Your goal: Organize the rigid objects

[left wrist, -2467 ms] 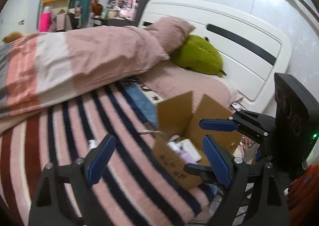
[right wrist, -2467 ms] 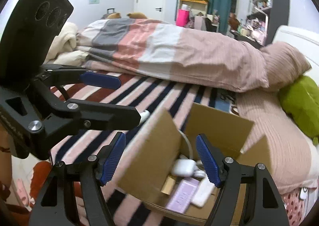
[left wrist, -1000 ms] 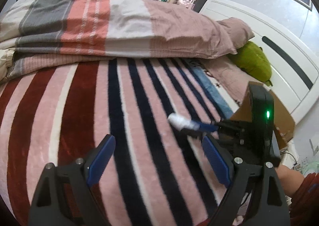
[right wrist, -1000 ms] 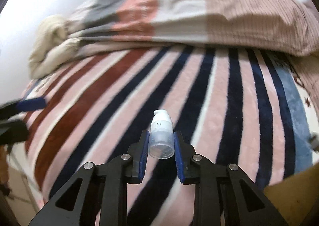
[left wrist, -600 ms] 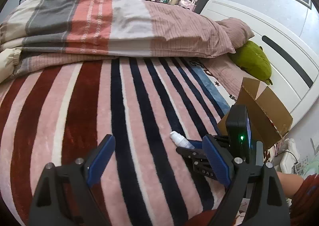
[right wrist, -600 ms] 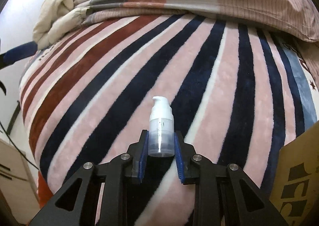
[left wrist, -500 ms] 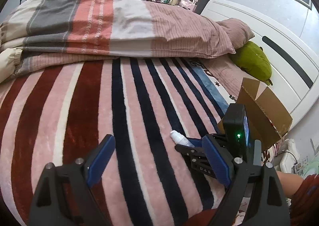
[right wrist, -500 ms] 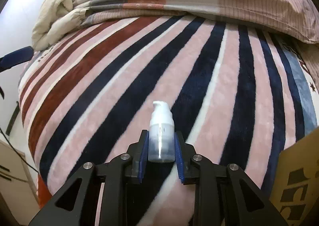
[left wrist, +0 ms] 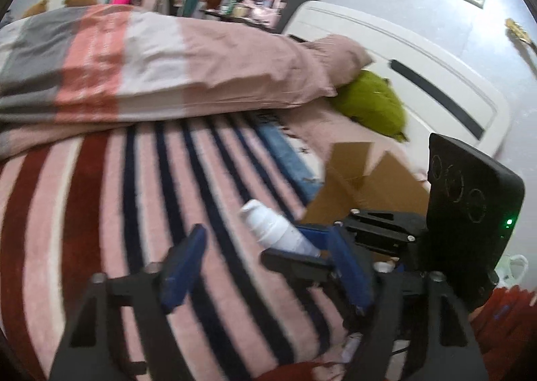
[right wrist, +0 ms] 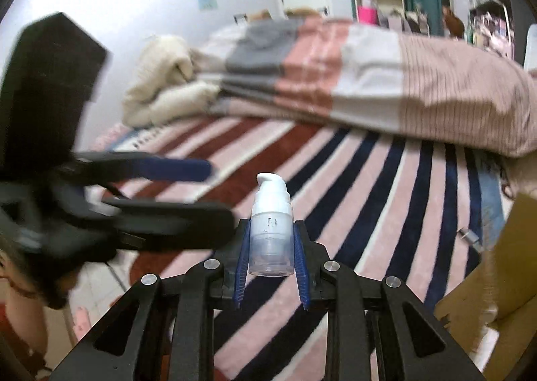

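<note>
bottle was clamped upright in right gripper, likely for boxing | left gripper was closing, empty | box lay near

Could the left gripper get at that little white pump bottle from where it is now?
Probably not cleanly: the right gripper is shut on the pump bottle, covering its lower sides. The left gripper, jaws closing with nothing between them, sits alongside; only the bottle's top looks free.
</note>
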Motion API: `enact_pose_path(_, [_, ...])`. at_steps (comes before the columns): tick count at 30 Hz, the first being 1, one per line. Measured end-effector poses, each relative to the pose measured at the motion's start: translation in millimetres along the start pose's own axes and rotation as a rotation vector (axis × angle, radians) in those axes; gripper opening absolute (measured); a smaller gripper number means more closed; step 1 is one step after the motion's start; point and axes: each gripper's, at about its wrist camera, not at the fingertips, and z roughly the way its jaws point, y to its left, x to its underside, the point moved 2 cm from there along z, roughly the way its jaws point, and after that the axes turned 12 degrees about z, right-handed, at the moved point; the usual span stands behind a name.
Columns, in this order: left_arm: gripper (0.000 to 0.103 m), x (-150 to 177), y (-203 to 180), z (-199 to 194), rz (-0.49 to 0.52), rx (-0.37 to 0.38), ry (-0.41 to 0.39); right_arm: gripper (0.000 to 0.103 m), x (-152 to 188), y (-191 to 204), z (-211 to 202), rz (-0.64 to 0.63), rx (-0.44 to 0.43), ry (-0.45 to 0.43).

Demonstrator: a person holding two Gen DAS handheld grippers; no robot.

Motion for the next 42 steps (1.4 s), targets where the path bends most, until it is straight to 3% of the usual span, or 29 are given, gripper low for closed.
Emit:
enact_pose_path(2, [0.043,-10,-11,7,0.002,0.041,-0.003,0.02,-3,-1,-14,0.006,-0.014,-0.027])
enact_pose_path(4, [0.04,-22,-22,17,0.009,0.071,-0.001,0.02,-4,-8,-30,0.014,-0.014,-0.052])
enact_pose_path(14, [0.037,-64,-85,79,0.096,0.185,0.046,0.02,-3,-73,-86,0.095,0.068,-0.124])
enact_pose_path(25, [0.037,-77,-112,132,0.123,0.211,0.125,0.02,5,-131,-102,0.173,0.16,-0.054])
enact_pose_path(27, [0.042,-77,-113,133,0.128,0.195,0.132,0.02,5,-133,-100,0.175,0.176,-0.042])
enact_pose_path(29, [0.061,-76,-112,133,0.131,0.168,0.132,0.022,5,-136,-97,0.182,0.197,-0.025])
enact_pose_path(30, [0.065,-76,-111,131,0.134,0.146,0.128,0.025,6,-137,-95,0.181,0.212,-0.008])
enact_pose_path(32, [0.077,-75,-109,126,0.137,0.12,0.119,0.042,9,-138,-95,0.175,0.233,0.005])
enact_pose_path(36, [0.086,-74,-101,112,0.127,0.059,0.098,0.045,12,-136,-98,0.173,0.236,0.001])
enact_pose_path(42, [0.09,-68,-87,79,0.098,-0.079,0.042,0.06,9,-124,-108,0.143,0.235,-0.046])
